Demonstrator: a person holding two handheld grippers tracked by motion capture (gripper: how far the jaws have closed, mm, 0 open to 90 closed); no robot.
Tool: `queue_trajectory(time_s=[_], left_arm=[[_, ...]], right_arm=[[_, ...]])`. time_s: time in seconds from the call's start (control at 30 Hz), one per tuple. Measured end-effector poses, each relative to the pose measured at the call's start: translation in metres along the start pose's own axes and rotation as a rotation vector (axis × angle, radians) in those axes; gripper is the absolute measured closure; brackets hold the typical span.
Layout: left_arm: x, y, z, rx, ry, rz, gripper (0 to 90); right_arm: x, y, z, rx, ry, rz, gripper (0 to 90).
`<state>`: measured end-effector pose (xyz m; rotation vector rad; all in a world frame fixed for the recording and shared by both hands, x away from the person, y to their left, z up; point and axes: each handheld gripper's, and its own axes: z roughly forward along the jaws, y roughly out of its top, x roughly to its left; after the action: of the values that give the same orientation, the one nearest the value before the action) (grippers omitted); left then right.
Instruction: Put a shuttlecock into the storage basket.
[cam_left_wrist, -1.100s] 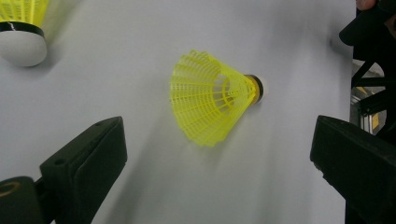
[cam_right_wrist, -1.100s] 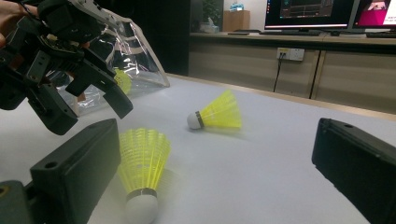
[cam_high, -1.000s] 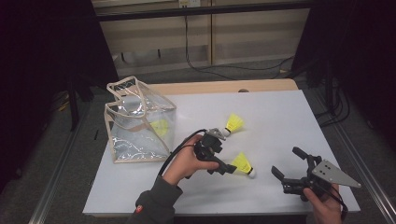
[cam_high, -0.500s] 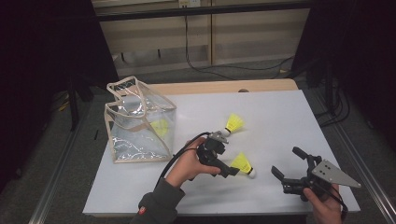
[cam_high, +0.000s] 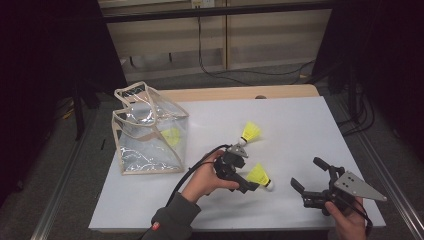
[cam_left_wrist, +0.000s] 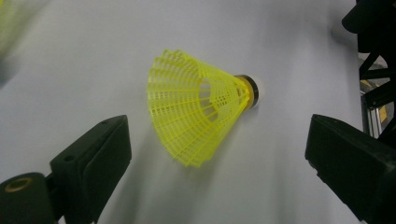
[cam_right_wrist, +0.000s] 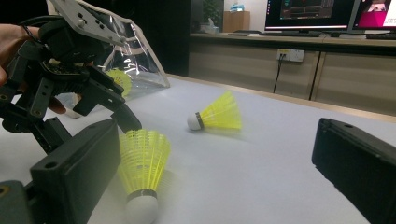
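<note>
While left claw (cam_left_wrist: 215, 154) gapes around shuttlecock (cam_left_wrist: 201, 105) | right claw (cam_high: 310, 177) apart, well aside

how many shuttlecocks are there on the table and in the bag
3. One yellow shuttlecock lies between the open jaws of the left hand-held gripper. A second shuttlecock lies just beyond it on the white table. A third shuttlecock sits inside the clear bag; more may be hidden there.

Bright light from above floods the white table (cam_high: 300, 125), while the room around it sinks into near black at the upper corners. In the left gripper view the yellow shuttlecock (cam_left_wrist: 201, 107) is crisp, throwing a soft shadow toward lower left. In the right gripper view the far shuttlecock (cam_right_wrist: 217, 114) looks smeared, possibly motion blur. The clear bag (cam_high: 150, 132) catches glare.
</note>
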<state>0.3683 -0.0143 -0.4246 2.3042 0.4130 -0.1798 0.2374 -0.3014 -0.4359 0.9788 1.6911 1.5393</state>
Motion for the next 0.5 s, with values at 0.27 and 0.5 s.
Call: queue_trajectory(time_s=[0.27, 0.5], left_arm=[[-0.0015, 0.0006, 0.0039, -0.011, -0.007, 0.007, 10.7], [-0.0009, 0.0005, 0.0071, -0.011, -0.011, 0.013, 13.7]], right_arm=[[-0.0007, -0.0002, 0.0004, 0.006, -0.006, -0.009, 0.9], [-0.001, 0.0, 0.0017, 0.006, -0.007, -0.008, 0.9]])
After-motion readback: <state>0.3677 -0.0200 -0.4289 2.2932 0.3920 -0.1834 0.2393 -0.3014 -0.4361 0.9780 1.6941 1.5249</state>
